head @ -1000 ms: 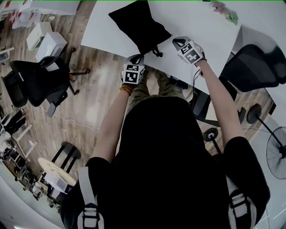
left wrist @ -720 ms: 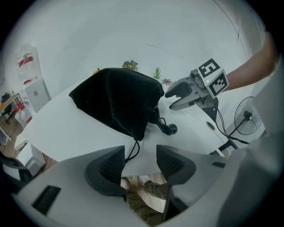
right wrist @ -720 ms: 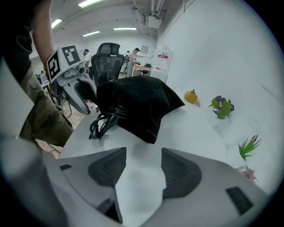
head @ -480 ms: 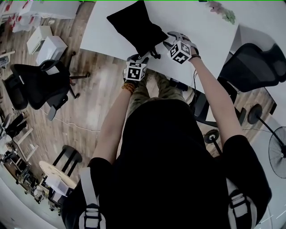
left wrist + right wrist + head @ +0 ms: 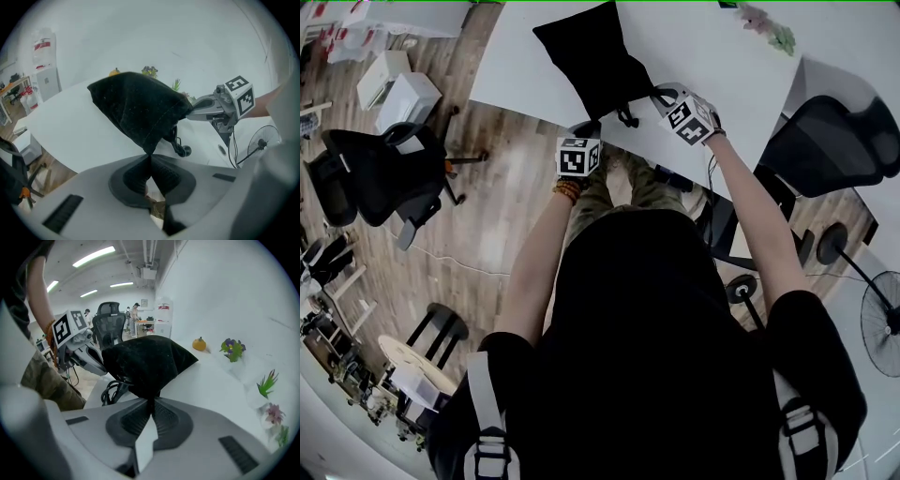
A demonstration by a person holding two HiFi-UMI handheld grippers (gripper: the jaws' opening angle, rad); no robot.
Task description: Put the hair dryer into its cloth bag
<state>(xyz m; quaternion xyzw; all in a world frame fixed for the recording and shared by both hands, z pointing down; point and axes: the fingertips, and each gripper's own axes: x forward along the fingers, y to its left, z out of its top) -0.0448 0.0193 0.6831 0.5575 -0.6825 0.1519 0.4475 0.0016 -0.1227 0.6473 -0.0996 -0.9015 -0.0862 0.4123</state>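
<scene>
Counted: one cloth bag (image 5: 591,56) (black), one white table (image 5: 712,56). Two grippers are noted: left gripper (image 5: 150,158), right gripper (image 5: 151,401). Two black office chairs (image 5: 384,173) are seen in the head view (one per side). One standing fan (image 5: 881,319), one small orange ornament (image 5: 199,344).

A white table (image 5: 722,56) lies before me, above a wood floor (image 5: 506,216). At its far side sit a small orange thing, perhaps a pumpkin (image 5: 199,344), and purple flowers (image 5: 232,348). A black office chair (image 5: 384,173) stands left, another chair (image 5: 834,141) right, and a fan (image 5: 881,323) near right.
</scene>
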